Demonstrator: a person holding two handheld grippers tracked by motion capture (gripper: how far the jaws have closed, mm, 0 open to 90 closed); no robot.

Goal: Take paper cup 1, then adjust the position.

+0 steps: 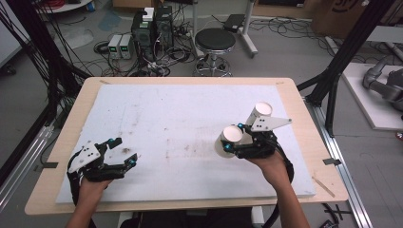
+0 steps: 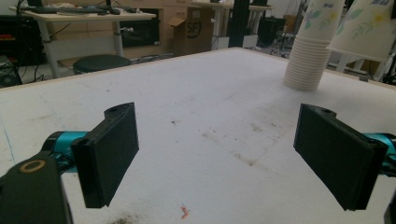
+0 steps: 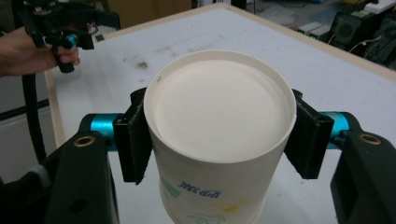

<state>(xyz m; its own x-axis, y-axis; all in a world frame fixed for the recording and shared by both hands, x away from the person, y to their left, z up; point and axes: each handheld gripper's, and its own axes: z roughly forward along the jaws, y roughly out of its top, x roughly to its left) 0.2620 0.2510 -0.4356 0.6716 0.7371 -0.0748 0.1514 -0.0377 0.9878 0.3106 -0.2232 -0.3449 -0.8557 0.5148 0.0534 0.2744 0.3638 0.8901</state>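
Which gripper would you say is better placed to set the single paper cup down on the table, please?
Right, I'd judge. The right gripper already clamps the inverted paper cup beside the cup stack, just above the table. The left gripper is open, empty and far away.

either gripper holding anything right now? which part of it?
Right gripper clamps an upside-down paper cup by its side walls, just below the upturned base. Left gripper is open, with nothing between its jaws.

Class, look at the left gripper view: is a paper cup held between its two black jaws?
No. The left gripper stands open over bare table; the cup stack stands far beyond.
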